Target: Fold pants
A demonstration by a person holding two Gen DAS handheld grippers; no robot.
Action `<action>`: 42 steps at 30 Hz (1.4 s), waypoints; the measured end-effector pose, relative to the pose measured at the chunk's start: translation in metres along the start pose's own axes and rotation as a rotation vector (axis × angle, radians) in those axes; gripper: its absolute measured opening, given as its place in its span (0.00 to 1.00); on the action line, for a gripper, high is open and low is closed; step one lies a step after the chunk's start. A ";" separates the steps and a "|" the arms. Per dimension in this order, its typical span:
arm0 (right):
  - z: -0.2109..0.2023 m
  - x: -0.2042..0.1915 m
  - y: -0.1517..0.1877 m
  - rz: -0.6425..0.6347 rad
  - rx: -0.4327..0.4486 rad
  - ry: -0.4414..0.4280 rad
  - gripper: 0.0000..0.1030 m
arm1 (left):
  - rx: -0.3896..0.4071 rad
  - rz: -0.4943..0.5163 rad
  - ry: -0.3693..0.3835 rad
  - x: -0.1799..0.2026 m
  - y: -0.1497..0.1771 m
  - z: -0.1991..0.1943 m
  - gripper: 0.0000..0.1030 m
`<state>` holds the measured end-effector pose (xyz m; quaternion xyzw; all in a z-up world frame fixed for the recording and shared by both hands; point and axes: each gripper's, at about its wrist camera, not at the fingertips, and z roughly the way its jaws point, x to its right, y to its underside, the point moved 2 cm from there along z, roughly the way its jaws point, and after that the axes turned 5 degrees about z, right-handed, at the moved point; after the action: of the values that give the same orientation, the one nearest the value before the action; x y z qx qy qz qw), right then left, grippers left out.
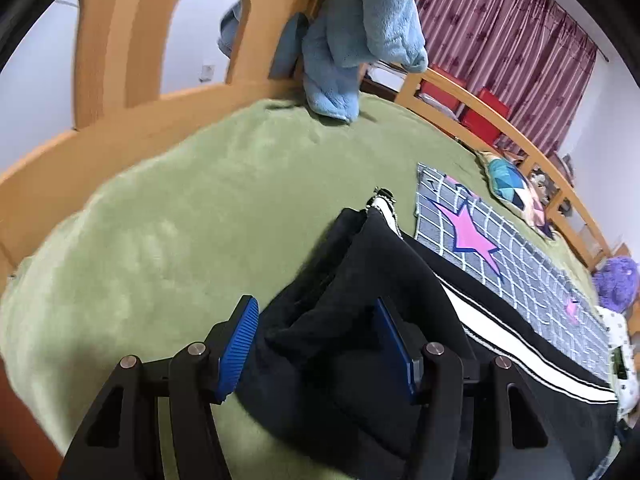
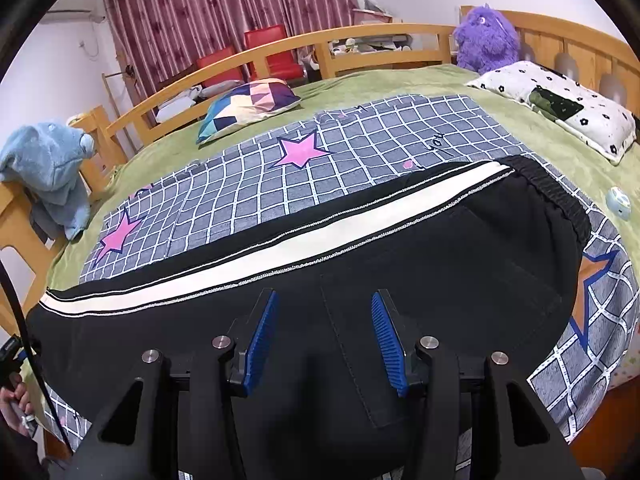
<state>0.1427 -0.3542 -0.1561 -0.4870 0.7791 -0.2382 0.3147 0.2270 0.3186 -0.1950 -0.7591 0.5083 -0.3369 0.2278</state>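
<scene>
Black pants with a white side stripe lie lengthwise on the bed, the elastic waistband at the right. My right gripper hovers open over the seat of the pants, and nothing is pinched between its blue pads. In the left wrist view the leg end of the pants is bunched into folds. My left gripper stands open around that bunched cloth, its left pad clear of the fabric.
The pants rest on a grey checked sheet with pink stars over a green blanket. A blue plush hangs on the wooden bed rail. A patchwork pillow, a white pillow and a purple plush line the far side.
</scene>
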 end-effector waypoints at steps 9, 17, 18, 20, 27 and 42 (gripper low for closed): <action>0.005 -0.018 0.004 -0.065 -0.011 0.010 0.47 | -0.036 0.074 -0.019 0.007 0.002 0.000 0.11; 0.000 -0.031 0.008 -0.123 0.005 -0.006 0.47 | -0.101 0.001 -0.008 -0.010 -0.014 -0.037 0.18; 0.000 -0.031 0.009 -0.127 0.005 -0.005 0.47 | -0.109 -0.008 -0.028 -0.012 -0.013 -0.036 0.27; -0.001 -0.031 0.010 -0.130 0.001 -0.005 0.47 | -0.126 -0.020 -0.149 -0.020 -0.009 -0.032 0.43; -0.006 -0.033 0.017 -0.163 0.006 -0.023 0.47 | -0.089 0.036 -0.020 0.012 0.003 -0.045 0.45; 0.000 -0.018 0.026 -0.182 -0.021 -0.013 0.48 | -0.177 0.112 -0.141 0.033 0.027 -0.024 0.39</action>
<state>0.1326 -0.3268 -0.1693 -0.5609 0.7319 -0.2544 0.2915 0.2009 0.2778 -0.1877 -0.7684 0.5606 -0.2230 0.2135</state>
